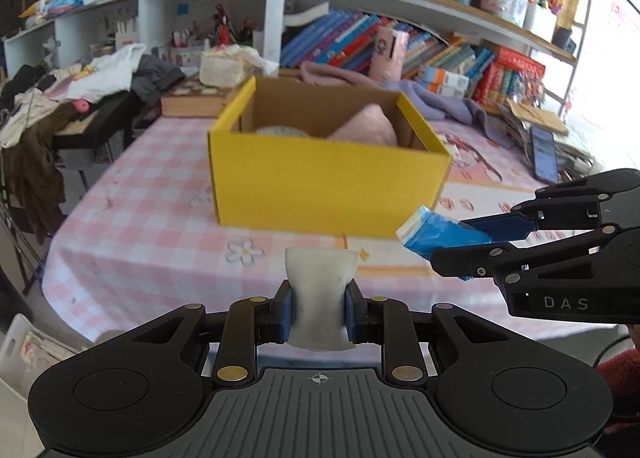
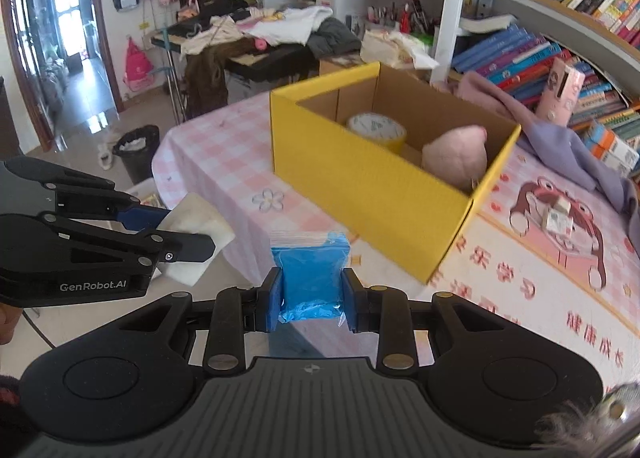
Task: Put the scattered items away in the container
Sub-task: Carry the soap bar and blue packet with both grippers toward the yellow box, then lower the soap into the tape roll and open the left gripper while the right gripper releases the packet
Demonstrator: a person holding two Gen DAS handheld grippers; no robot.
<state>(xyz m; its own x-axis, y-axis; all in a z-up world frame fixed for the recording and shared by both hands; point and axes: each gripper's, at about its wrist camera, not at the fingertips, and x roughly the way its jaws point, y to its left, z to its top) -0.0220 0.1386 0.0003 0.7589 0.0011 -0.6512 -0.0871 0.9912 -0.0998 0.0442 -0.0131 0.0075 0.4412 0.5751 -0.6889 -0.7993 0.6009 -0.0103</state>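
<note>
fingers left: left gripper (image 1: pixel 319 308) clamped on a white soft block (image 1: pixel 320 282), blue pads pinching its waist; the block sticks out forward past the fingertips.
fingers right: right gripper (image 2: pixel 311 298) clamped on a blue packet (image 2: pixel 310 266), a flat bag held upright between the pads, top edge pointing ahead.
target: yellow box (image 1: pixel 320 181), open top, ahead of and beyond both sets of fingers. No contact with either item.
bearing: from the left wrist view the box sits dead ahead with its long side facing the camera; from the right wrist view it lies ahead and to the right, near corner toward the fingers.
nearer hand: looks like the right, since the blue packet sits close to the box's front wall in the left view; hard to be sure through the fisheye.
contents: tape roll (image 2: pixel 376 127) and pink plush (image 2: pixel 456 153) already inside. Free floor looks to be at the near-left part of the box.
next move, my read: lift over the front wall, then release. Both items must clear the rim.
table: pink checked cloth (image 1: pixel 152 217), flat, with a cartoon print on the right side. A small carton (image 2: pixel 556 215) lies on the print, outside the box.
room: crowded bookshelves (image 1: pixel 440 37) behind, clothes pile (image 2: pixel 280 31) at the far left, bin (image 2: pixel 136 151) on the floor.
</note>
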